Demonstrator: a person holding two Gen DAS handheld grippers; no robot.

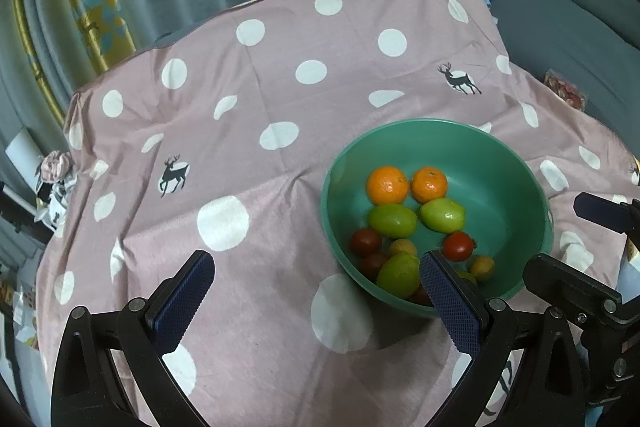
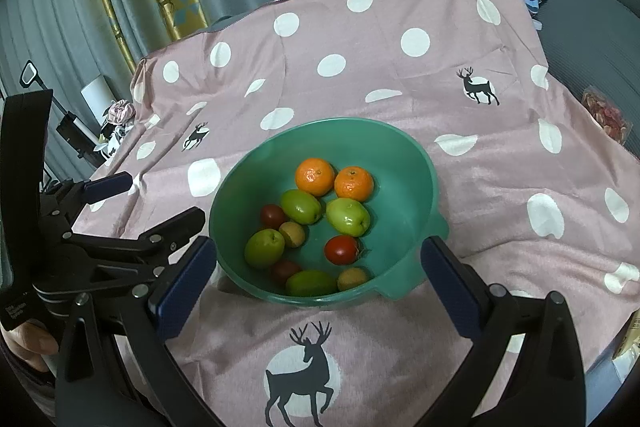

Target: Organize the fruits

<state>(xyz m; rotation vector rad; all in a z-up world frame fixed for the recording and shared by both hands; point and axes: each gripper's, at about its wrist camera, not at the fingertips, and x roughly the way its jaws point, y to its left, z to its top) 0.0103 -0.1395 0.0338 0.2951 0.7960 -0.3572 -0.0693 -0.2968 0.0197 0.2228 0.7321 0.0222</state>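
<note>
Left view: left gripper [image 1: 316, 285] jaws wide, empty, over the cloth [image 1: 248, 99]; bowl [image 1: 516, 163] of fruit to its right.
Right view: right gripper [image 2: 318, 265] jaws wide, straddling the bowl's near rim.
Oranges [image 2: 315, 176]: far side, firm; grip across the middle.
Tomatoes [image 2: 341, 249]: likely soft, slippery; squeeze gently.

A tabletop is covered by a pink cloth [image 2: 400, 131] printed with white dots and dark deer figures, draped over the edges at the far side and the left. Directly on the cloth stands a green bowl [image 2: 408, 163], nearer the front edge than the far one, with a small lug on its rim at the near right. The cloth lies mostly flat, with creases running around the bowl's base.
</note>
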